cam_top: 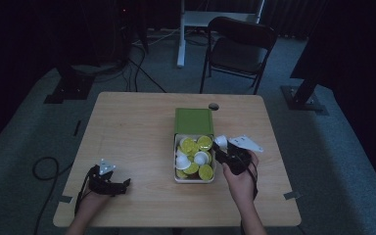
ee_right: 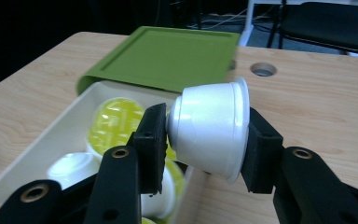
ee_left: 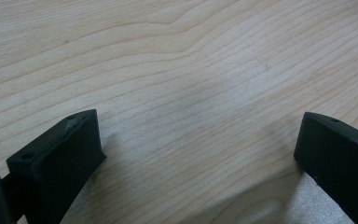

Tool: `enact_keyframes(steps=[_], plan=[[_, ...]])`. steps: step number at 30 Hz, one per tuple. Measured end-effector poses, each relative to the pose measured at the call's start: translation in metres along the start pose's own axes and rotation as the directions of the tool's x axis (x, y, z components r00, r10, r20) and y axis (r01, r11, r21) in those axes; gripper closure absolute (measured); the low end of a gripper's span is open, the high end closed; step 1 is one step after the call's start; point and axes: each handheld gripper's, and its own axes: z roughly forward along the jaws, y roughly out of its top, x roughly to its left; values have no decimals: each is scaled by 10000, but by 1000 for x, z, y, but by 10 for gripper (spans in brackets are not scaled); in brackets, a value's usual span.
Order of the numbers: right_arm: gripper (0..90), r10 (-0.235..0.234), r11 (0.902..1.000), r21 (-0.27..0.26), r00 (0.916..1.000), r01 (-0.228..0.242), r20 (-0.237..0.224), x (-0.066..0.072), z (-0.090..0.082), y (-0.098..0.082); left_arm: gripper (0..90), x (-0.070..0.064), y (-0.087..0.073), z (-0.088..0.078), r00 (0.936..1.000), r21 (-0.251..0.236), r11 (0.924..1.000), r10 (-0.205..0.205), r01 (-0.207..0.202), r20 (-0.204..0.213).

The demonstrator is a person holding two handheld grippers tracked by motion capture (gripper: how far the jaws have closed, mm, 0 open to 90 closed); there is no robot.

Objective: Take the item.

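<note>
Your right tool (ee_right: pixel 205 140) is clamped on a white capsule (ee_right: pixel 210 131), lying sideways between the jaws with its flat rim against the right one, held just above the near right corner of the cream box (ee_right: pixel 32 156). Beyond that tool sits the green lid (ee_right: pixel 168 57), propped over the box's far end, with yellow-topped capsules (ee_right: pixel 114 120) down to its left. Your left tool (ee_left: pixel 198 154) has its jaws wide apart, low over bare bench (ee_left: pixel 191 70), with nothing between them.

Both grippers are black. The right gripper (ee_right: pixel 205 140) has blocky jaws with round brass-ringed screw holes. A grey three-cornered plate (cam_top: pixel 245 142) tops it.
</note>
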Motion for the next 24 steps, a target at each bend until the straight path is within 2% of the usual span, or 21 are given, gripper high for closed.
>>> enact_keyframes(steps=[13, 24], plan=[[569, 395, 9992, 77, 9969, -401, 678, -34, -10, -12, 8, 0, 0, 0, 10000, 4, 10000, 5, -5, 0], [569, 378, 9987, 294, 9902, -422, 1341, -60, -9, -27, 8, 0, 0, 0, 10000, 20, 10000, 15, -15, -4]])
